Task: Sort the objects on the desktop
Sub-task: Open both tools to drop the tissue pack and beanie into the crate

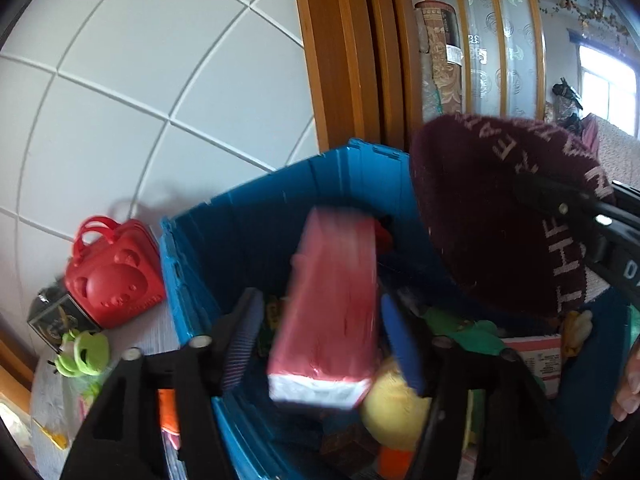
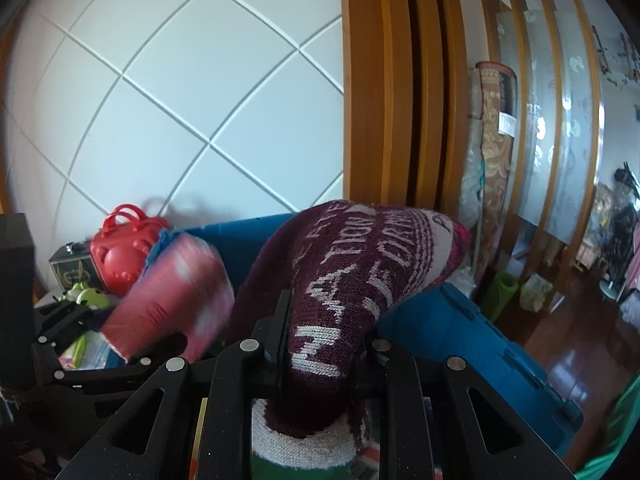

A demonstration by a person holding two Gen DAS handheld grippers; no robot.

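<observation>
left gripper (image 1: pixel 320 320): fingers let go, wide apart, pink box (image 1: pixel 332 312) blurry between them, not pinched, over the blue bin (image 1: pixel 240 220) | right gripper (image 2: pixel 320 344): fingers squeezed on dark red knit hat (image 2: pixel 360 264), above the bin | red bear bag (image 1: pixel 114 272): at 9 o'clock of the bin, on the table

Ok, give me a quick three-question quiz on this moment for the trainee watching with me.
1. True or false: the right gripper is shut on the maroon knit hat.
2. What sits between the fingers of the left gripper? A) pink box B) mug C) scissors
3. In the left wrist view, on which side of the blue crate is the red bear case?
Key: 1 true; 2 A; 3 left, outside the crate.
</observation>
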